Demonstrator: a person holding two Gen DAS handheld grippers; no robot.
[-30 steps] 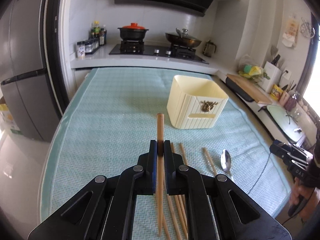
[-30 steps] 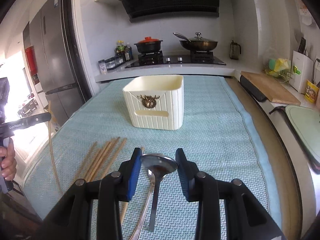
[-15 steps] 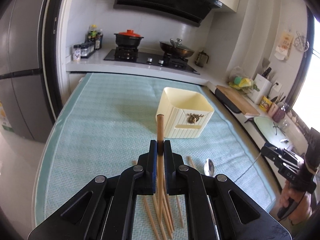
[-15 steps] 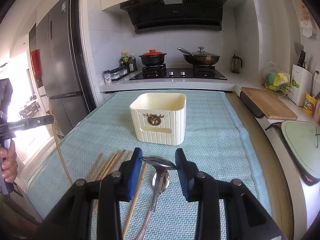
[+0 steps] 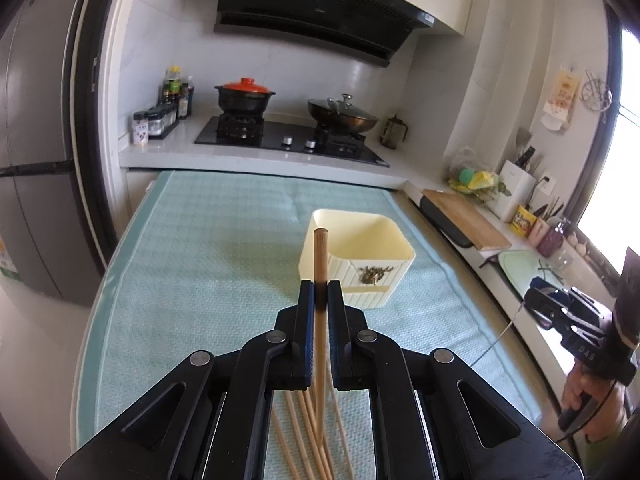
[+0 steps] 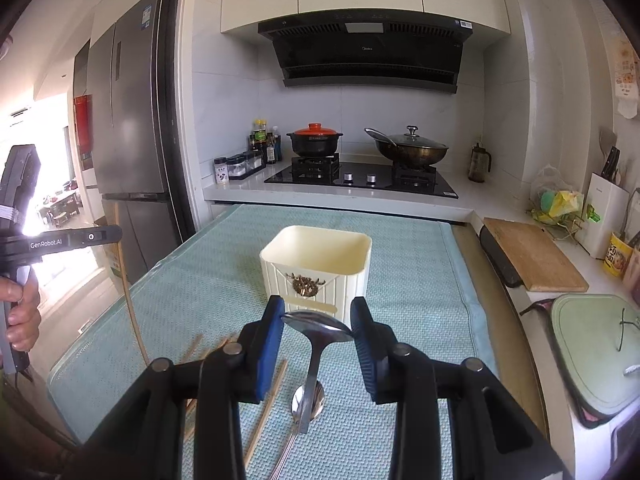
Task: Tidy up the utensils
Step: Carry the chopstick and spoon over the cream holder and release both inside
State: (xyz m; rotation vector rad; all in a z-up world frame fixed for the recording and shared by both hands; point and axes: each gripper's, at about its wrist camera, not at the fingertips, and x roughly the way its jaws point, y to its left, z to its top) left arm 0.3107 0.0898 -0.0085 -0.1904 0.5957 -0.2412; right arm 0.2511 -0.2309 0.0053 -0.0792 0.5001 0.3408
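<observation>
My left gripper (image 5: 320,292) is shut on a wooden chopstick (image 5: 320,264), held upright above the table in front of the cream utensil holder (image 5: 372,248). Several loose chopsticks (image 5: 308,432) lie on the mat below it. My right gripper (image 6: 318,320) is shut on the bowl of a metal spoon (image 6: 318,330), lifted above the mat; its handle hangs down. A second spoon (image 6: 307,402) lies on the mat beneath. The holder (image 6: 320,268) stands just beyond the right gripper and looks empty. The left gripper also shows at the left of the right wrist view (image 6: 60,240).
A teal mat (image 5: 208,264) covers the table. More chopsticks (image 6: 264,412) lie at the mat's near left. A stove with a red-lidded pot (image 6: 315,142) and a wok (image 6: 408,150) is behind. A cutting board (image 6: 532,256) and green tray (image 6: 596,344) are on the right counter.
Both grippers have risen higher above the mat with their loads. The holder now sits lower and nearer the centre of both views.
</observation>
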